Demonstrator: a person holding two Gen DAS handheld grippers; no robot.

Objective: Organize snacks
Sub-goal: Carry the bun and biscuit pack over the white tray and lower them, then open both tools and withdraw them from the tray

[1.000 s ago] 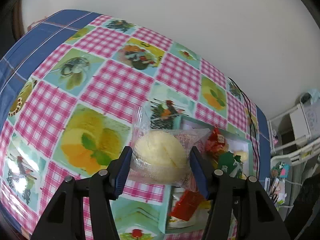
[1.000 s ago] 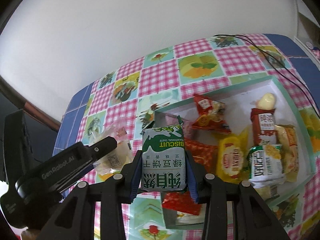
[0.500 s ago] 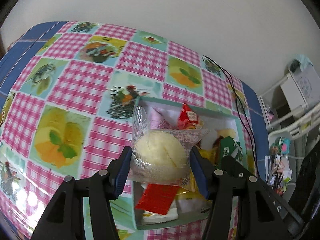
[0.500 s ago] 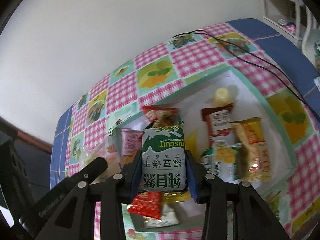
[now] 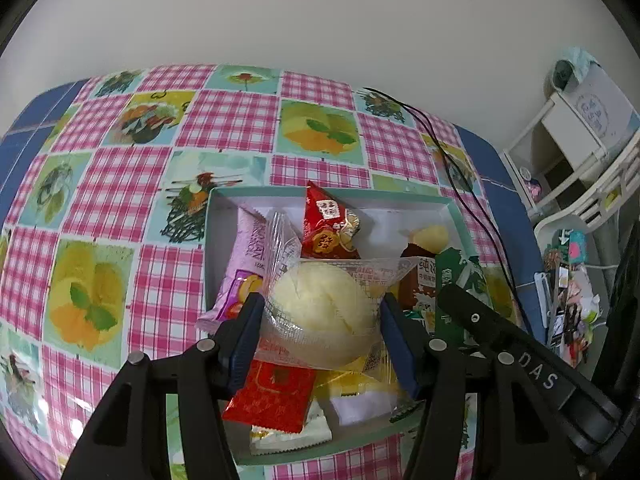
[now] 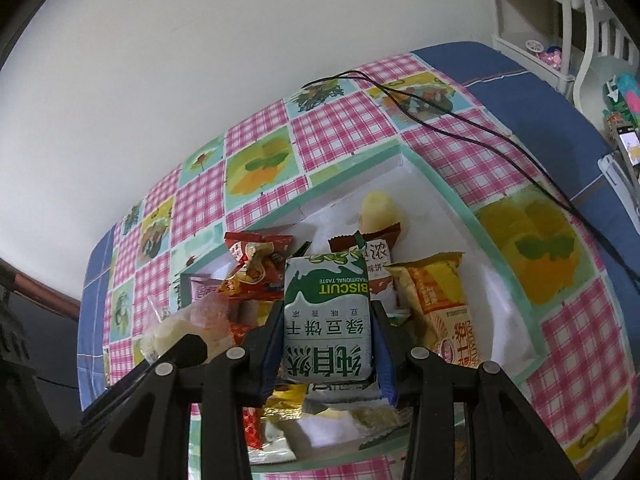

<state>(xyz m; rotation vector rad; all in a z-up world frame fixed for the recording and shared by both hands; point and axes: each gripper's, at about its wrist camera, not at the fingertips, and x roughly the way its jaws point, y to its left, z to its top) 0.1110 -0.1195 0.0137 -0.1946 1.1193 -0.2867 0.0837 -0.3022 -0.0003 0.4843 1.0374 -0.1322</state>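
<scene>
My left gripper [image 5: 320,330] is shut on a pale yellow bun in a clear wrapper [image 5: 320,312], held above the green-rimmed white box [image 5: 328,194]. My right gripper [image 6: 327,344] is shut on a green and white biscuit pack [image 6: 327,328], also above the box [image 6: 444,186]. Inside the box lie several snacks: a red pouch [image 5: 328,228], a lilac pack [image 5: 250,252], a red flat pack [image 5: 272,396], an orange pack [image 6: 440,300] and a yellow jelly cup [image 6: 378,208]. The right gripper with its green pack [image 5: 460,280] shows at the right of the left wrist view.
The box sits on a pink checked tablecloth with fruit pictures [image 5: 120,184]. A black cable [image 6: 460,132] runs across the cloth past the box's far right corner. A white shelf unit with clutter [image 5: 580,152] stands beyond the table's right edge. A white wall is behind.
Both grippers have carried their packs sideways from beside the box to over it. The box now fills the middle of both views, and each wrist has rolled somewhat.
</scene>
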